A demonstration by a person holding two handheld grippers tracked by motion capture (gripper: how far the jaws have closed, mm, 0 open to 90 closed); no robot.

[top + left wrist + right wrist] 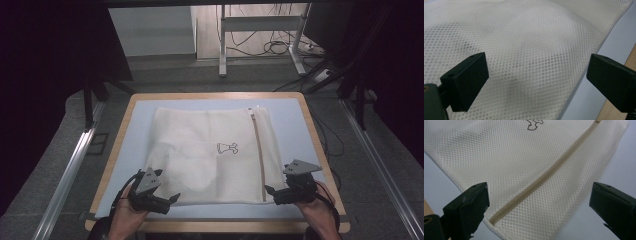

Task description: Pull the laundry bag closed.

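Mesh laundry bag lying flat in the middle of the table, tan zipper running near to far along its right side. Left gripper at the near left corner, jaws spread wide over the mesh, gripping nothing. Right gripper at the near right corner, jaws likewise wide apart and empty, straddling the zipper's near end; closer to the zipper than the left. Pale blue mat under the bag, wood rim around. Beyond, grey floor, a metal stand, loose cables, dark surroundings.

Lab: metal rails, floor cables
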